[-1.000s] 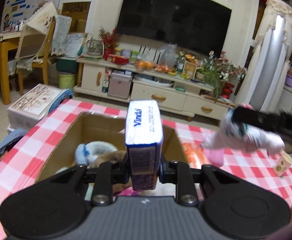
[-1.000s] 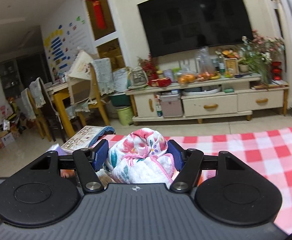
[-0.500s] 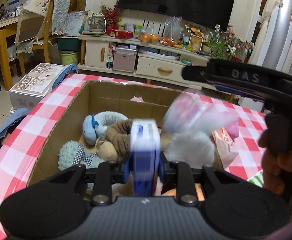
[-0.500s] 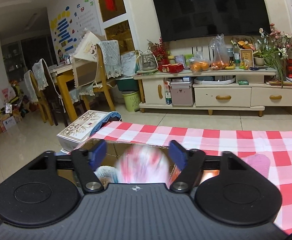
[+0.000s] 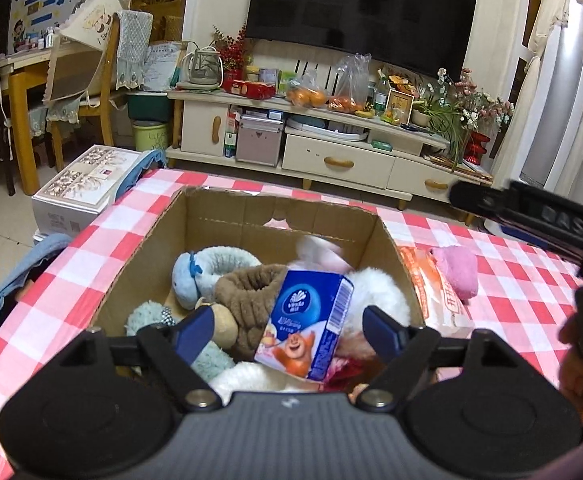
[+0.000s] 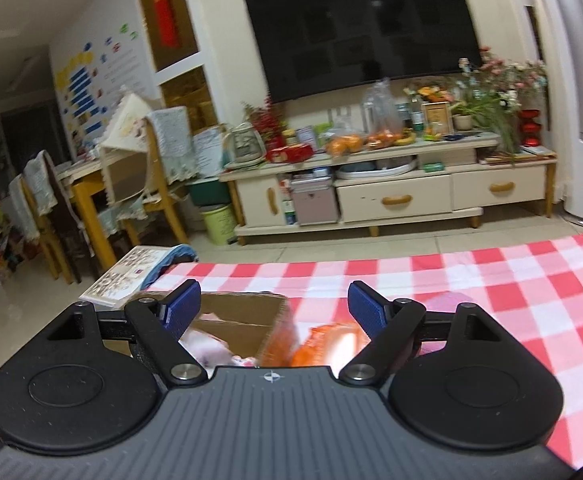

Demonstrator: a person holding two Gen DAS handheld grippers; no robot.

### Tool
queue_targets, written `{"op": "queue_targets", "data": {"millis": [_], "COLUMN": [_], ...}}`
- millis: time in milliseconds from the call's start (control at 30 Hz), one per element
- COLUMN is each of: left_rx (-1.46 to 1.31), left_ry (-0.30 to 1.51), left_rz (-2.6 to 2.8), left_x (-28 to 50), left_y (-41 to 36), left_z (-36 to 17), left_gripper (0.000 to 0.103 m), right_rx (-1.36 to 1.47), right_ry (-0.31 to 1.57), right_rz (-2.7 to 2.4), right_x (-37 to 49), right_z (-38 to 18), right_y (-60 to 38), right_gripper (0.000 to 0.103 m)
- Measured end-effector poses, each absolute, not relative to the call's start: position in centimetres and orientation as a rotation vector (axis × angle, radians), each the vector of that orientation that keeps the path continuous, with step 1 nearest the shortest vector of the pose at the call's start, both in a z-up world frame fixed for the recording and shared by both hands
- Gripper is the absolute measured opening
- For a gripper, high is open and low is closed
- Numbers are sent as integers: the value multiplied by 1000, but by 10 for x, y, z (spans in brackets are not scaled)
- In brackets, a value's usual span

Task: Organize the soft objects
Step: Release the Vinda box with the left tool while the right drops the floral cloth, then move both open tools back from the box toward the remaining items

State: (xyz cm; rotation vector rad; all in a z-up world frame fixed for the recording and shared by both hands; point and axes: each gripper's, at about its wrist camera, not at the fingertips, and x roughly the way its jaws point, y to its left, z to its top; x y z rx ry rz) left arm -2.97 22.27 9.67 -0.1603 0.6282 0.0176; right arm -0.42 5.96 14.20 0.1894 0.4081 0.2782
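Note:
An open cardboard box (image 5: 159, 240) stands on the checked table and holds several plush toys, among them a blue one (image 5: 195, 272) and a brown one (image 5: 247, 296). A blue Vinda tissue pack (image 5: 307, 324) lies tilted on top of the toys, free between the jaws. My left gripper (image 5: 289, 326) is open just above the box. My right gripper (image 6: 273, 306) is open and empty, above the box's right side (image 6: 243, 320). The floral cloth bundle (image 5: 319, 250) lies in the box at the back.
An orange packet (image 5: 435, 300) and a pink soft toy (image 5: 457, 270) lie on the red-and-white tablecloth (image 5: 523, 280) right of the box. The right gripper's body (image 5: 531, 216) crosses the left wrist view at right. A TV cabinet stands beyond the table.
My left gripper opened and the tissue pack dropped onto the toys. My right gripper opened, released the floral bundle into the box, and drew back to the right.

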Motion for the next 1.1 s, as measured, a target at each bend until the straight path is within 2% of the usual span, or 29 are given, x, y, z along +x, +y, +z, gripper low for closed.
{"op": "queue_targets", "data": {"millis": [433, 533, 1100], "left_rx": [-142, -137, -68], "left_ry": [592, 586, 555], "left_rz": [18, 10, -34], "left_x": [-33, -34, -36], "left_y": [210, 204, 166], "left_z": [105, 106, 109], "left_gripper": [84, 89, 94], "right_rx": [204, 194, 217], "right_ry": [394, 397, 414], "right_rz": [175, 158, 119], "right_x": [-33, -40, -65], "right_z": [137, 134, 126], "right_y": [36, 31, 12], "right_gripper": [101, 101, 103]}}
